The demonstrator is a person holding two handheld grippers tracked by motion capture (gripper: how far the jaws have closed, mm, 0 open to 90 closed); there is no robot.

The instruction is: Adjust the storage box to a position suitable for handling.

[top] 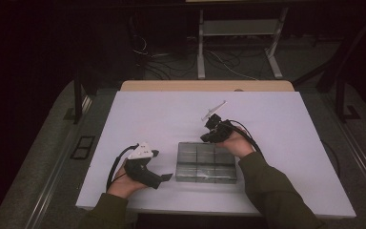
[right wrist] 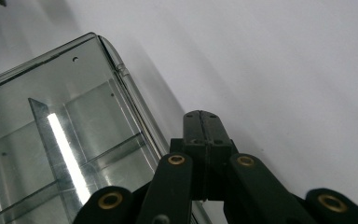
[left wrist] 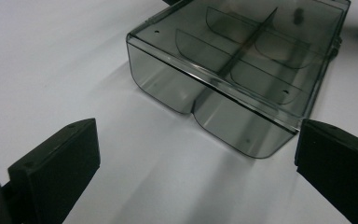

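**Smoky clear plastic compartment box: grippers on both flanks**

High view: the smoky clear plastic compartment box (top: 206, 162) lies on the white table (top: 162, 119). My left gripper (top: 164, 177) sits just beside its near-left corner; my right gripper (top: 208, 136) is at its far edge.

Left gripper view: my jaws are spread wide, the box (left wrist: 242, 70) ahead and apart from them.

Right gripper view: jaws pressed together, empty, just beside the box's (right wrist: 65, 140) rim. I judge a closed-jaw nudge could skid the light box or tip it.
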